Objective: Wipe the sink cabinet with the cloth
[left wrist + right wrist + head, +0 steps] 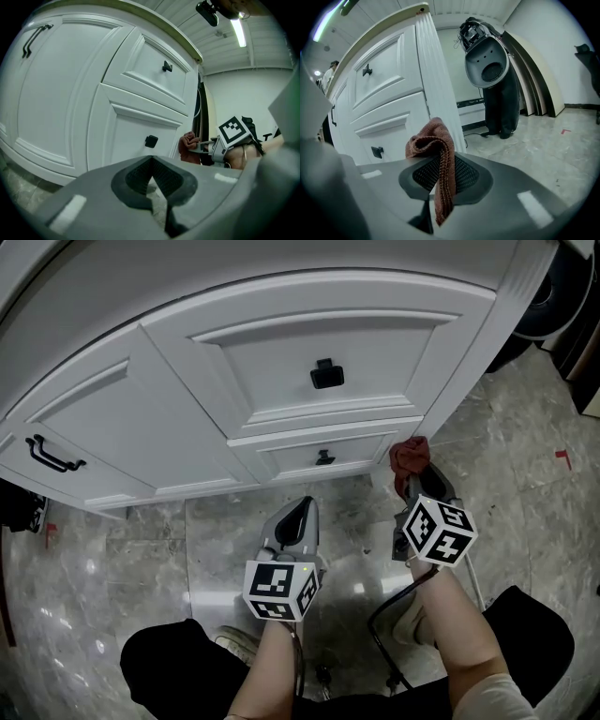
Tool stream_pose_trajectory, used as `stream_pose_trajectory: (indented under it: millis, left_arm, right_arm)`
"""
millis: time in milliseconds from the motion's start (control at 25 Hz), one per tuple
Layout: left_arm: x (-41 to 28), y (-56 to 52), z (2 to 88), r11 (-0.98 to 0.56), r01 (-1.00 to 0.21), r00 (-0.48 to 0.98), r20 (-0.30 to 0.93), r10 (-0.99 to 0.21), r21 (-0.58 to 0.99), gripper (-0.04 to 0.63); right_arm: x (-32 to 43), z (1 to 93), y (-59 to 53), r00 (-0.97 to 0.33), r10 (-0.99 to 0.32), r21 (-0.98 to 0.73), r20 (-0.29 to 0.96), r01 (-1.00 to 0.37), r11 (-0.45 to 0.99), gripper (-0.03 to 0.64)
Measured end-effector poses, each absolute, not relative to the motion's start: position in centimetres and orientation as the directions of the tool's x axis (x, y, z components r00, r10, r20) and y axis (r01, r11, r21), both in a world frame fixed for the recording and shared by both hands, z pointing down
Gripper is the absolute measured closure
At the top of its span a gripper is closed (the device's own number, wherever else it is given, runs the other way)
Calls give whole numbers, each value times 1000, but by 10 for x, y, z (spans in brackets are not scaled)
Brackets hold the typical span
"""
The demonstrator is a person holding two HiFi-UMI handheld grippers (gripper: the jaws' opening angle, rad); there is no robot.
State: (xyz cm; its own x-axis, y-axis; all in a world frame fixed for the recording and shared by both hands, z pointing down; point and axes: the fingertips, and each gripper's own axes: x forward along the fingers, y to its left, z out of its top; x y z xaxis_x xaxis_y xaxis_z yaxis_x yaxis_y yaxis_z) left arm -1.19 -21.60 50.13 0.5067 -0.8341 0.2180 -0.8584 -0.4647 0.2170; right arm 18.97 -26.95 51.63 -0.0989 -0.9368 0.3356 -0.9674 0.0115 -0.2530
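The white sink cabinet [281,352] fills the top of the head view, with two drawers and black knobs [326,375]. My right gripper [412,474] is shut on a reddish-brown knitted cloth [409,456], held low near the cabinet's right bottom corner post. In the right gripper view the cloth [436,154] bulges above the closed jaws and hangs down between them, just in front of the fluted post [436,79]. My left gripper [298,517] hangs lower, above the floor, shut with nothing in it; its closed jaws [152,180] face the lower drawer [140,136].
A door with a black bar handle [52,456] is at the cabinet's left. Grey marble floor [141,568] lies below. A dark grey machine [492,70] and leaning boards [534,79] stand to the right of the cabinet. A cable [384,634] trails by my feet.
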Motion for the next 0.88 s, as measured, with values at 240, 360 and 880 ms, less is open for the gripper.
stream_pose_trajectory:
  millis: [240,360,880]
  left_arm:
    - [-39,-214,509,-415,-882,462,239,-854,223,595]
    - [-63,-212,512,-380,-899,427,247,-870,218,595]
    - [-140,-197,522,-263,-937,321,270,-908,232,595]
  right_arm:
    - [108,556,-258,-266,-881,-297,390,-942,153,526]
    - [47,563,-256,-374,-846,-306,381,-914,266,526]
    - [-88,574,-264,-546,-762,-391,347,-823,412,528]
